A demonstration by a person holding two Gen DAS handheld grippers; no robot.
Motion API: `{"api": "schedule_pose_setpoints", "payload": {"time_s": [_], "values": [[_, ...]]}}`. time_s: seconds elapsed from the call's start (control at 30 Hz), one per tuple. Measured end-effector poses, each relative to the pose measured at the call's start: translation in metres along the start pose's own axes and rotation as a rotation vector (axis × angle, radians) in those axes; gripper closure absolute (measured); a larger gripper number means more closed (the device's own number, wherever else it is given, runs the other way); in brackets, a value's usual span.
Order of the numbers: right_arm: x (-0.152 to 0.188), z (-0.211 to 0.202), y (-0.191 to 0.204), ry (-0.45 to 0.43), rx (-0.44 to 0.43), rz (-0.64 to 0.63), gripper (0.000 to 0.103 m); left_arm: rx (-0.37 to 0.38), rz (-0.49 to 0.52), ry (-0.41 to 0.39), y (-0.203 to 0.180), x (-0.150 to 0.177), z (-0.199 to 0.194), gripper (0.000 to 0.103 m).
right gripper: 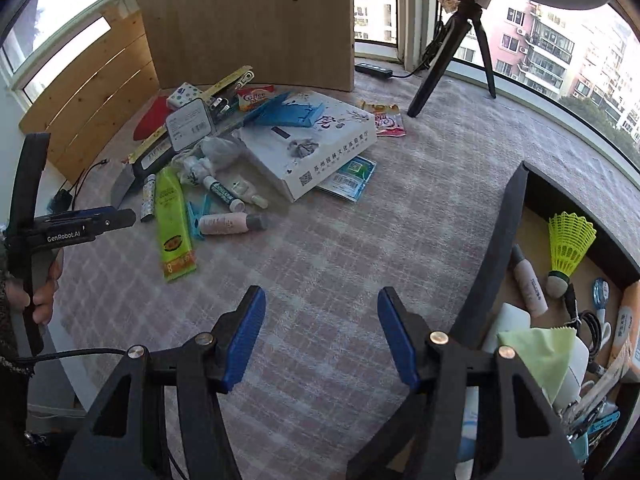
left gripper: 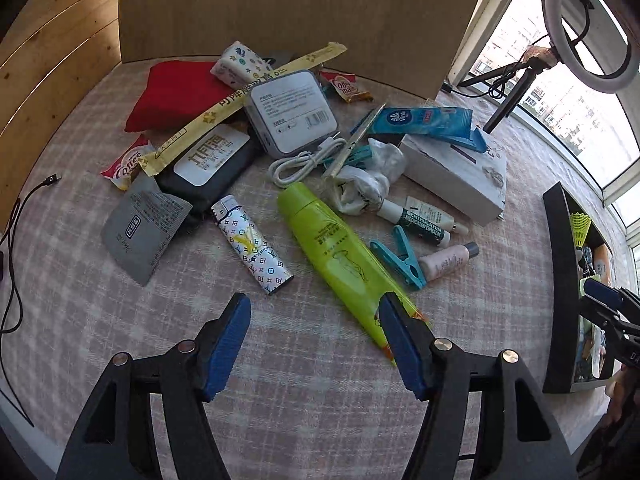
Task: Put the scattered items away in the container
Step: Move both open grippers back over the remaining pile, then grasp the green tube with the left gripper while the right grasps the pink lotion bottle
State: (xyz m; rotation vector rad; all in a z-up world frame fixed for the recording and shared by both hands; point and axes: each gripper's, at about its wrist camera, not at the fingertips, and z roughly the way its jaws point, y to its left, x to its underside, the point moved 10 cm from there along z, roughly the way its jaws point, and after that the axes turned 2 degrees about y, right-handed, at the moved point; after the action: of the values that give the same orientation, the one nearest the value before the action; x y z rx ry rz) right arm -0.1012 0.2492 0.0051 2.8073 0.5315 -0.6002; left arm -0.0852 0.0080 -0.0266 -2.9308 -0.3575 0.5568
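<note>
Scattered items lie in a heap on the checked cloth: a lime-green tube (left gripper: 340,252), a patterned lighter (left gripper: 252,248), a teal clothespin (left gripper: 400,260), a small pink bottle (left gripper: 448,260), a white box (left gripper: 452,176) and a grey power bank (left gripper: 292,112). My left gripper (left gripper: 314,308) hangs open just in front of the heap; its right finger overlaps the tube's tail end in the picture, and nothing sits between the pads. My right gripper (right gripper: 320,300) is open over bare cloth, beside the black container (right gripper: 516,216), which holds a yellow shuttlecock (right gripper: 568,240) and a green cloth (right gripper: 540,352).
A wooden board (left gripper: 280,8) stands behind the heap. A ring light on a tripod (right gripper: 452,52) stands at the back right by the windows, with a power strip (right gripper: 372,70) near it. A black cable (left gripper: 12,272) trails along the left edge.
</note>
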Motion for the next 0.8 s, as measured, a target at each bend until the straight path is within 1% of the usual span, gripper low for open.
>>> {"api": "schedule_pose_setpoints", "payload": {"time_s": [0.07,0.17,0.23,0.3,0.4,0.5,0.6,0.73,0.8], "values": [[-0.011,0.013,0.025,0.022,-0.039,-0.114,0.046,0.013,-0.006,0.011,0.002,-0.003,0.003,0.041],[-0.024,0.035,0.053,0.064,-0.037,-0.299,0.048,0.035,-0.005,0.031,-0.003,-0.006,0.01,0.045],[-0.031,0.049,0.068,0.088,-0.046,-0.378,0.054,0.048,0.003,0.044,-0.009,-0.008,0.017,0.048],[-0.036,0.061,0.078,0.11,-0.06,-0.43,0.054,0.052,0.006,0.062,-0.013,-0.008,0.023,0.048],[-0.041,0.08,0.082,0.142,-0.048,-0.472,0.055,0.054,0.009,0.083,-0.017,-0.01,0.034,0.049],[-0.041,0.094,0.086,0.18,-0.076,-0.49,0.059,0.031,0.016,0.082,-0.018,-0.015,0.04,0.049],[-0.04,0.103,0.09,0.204,-0.083,-0.52,0.06,0.004,0.024,0.081,-0.018,-0.023,0.043,0.049],[-0.045,0.11,0.093,0.202,-0.087,-0.521,0.06,-0.008,0.038,0.09,-0.019,-0.031,0.049,0.049],[-0.045,0.115,0.095,0.219,-0.102,-0.507,0.06,-0.012,0.049,0.106,-0.021,-0.033,0.055,0.049]]}}
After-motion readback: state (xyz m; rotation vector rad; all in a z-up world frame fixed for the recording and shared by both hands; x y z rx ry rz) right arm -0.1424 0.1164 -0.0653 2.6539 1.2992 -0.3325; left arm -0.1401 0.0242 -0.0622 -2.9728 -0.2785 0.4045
